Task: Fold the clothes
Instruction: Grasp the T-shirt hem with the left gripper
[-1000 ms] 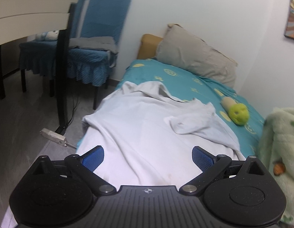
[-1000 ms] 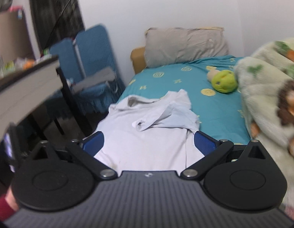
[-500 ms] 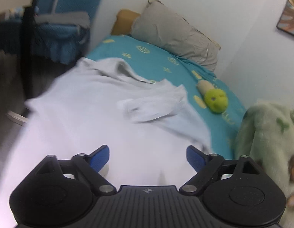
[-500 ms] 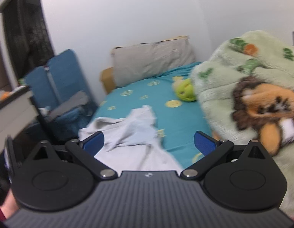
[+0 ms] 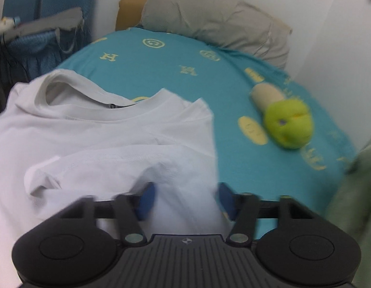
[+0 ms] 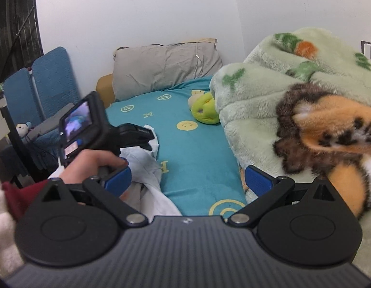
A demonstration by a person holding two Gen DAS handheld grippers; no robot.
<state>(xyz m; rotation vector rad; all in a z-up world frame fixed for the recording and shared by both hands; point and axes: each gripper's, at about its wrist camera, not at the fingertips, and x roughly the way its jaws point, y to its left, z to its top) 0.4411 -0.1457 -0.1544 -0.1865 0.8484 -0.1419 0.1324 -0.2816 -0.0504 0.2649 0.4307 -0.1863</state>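
two blue rubber-padded fingers (image 5: 147, 198) of the left gripper (image 5: 186, 199) are seen half-closed astride a raised fold of the soft white cotton t-shirt (image 5: 101, 144), though a firm pinch cannot be told through the blur. the shirt is spread on the teal patterned bedsheet (image 5: 204, 81), ribbed collar toward the grey creased pillow (image 5: 216, 24). only in the right view are shown the wide-spread right gripper (image 6: 188, 180), the fluffy green lion-print blanket (image 6: 269, 96) and the hand (image 6: 89, 165) holding the left tool.
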